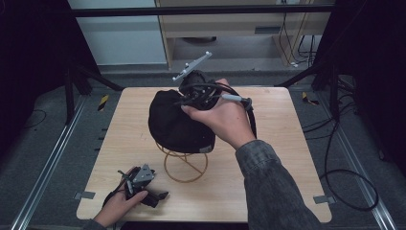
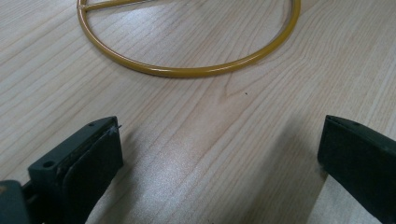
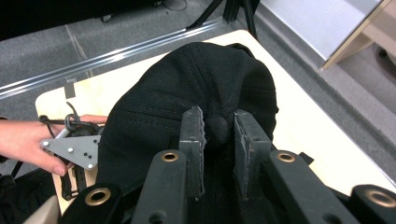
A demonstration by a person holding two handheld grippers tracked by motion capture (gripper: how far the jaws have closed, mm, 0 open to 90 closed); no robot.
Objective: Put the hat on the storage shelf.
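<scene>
While the left gripper [image 1: 160, 195] rests on the pale wood-grain table [image 1: 287, 143] with jaws spread wide, a black woven cap [image 1: 174, 122] is pinched at its crown button by the right gripper [image 3: 219, 135] atop a yellow wire stand [image 1: 186, 165]. Much of the stand's upper part is hidden beneath the cap.

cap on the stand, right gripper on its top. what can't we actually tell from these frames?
- High view: the right hand covers the right gripper, hiding its grip on the black cap.
- High view: the cap hides the top of the yellow wire stand.
- Left gripper view: the top edge cuts off the stand's base ring.
- Right gripper view: the cap's brim is hidden.
</scene>
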